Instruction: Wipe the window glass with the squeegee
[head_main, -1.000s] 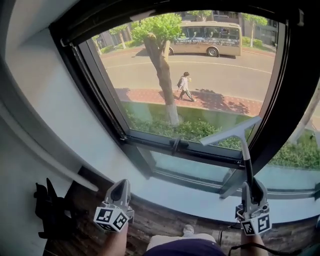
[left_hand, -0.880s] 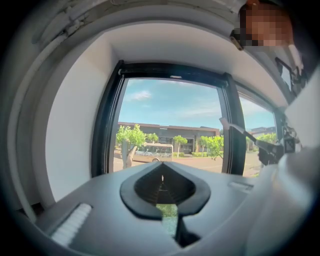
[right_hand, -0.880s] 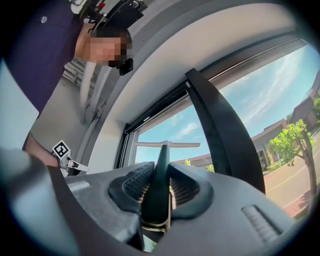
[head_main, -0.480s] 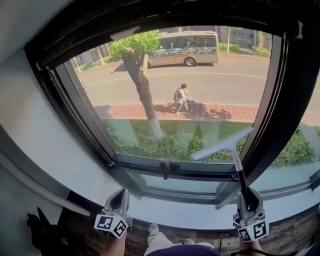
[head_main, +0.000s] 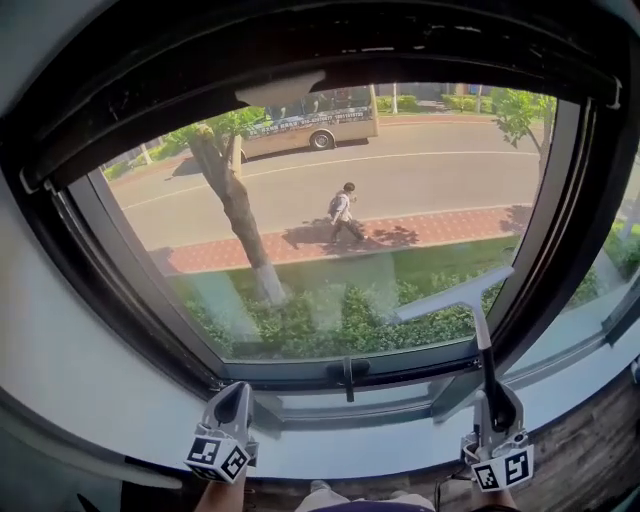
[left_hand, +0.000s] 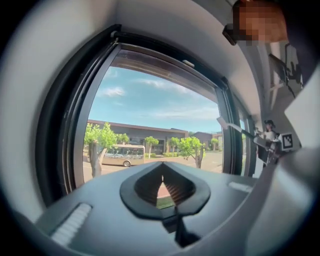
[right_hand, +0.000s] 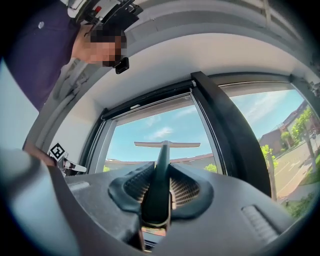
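Squeegee (head_main: 480, 335): clamped by its dark handle in my right gripper (head_main: 496, 402), jaws closed tight on the shaft. The handle's long axis ran up and away from the jaws toward the window glass (head_main: 330, 250). The pale blade lay crosswise at its top, over the lower right corner of the glass, right end tilted higher. Blade-to-glass contact: probably touching or just off, but I could not settle it from the head view. Left gripper (head_main: 233, 408): jaws drawn together on nothing, held below the lower left of the glass, well apart from the squeegee. I judged the coming stroke turned on the blade sitting low, with nearly all the glass lying up and left of it.
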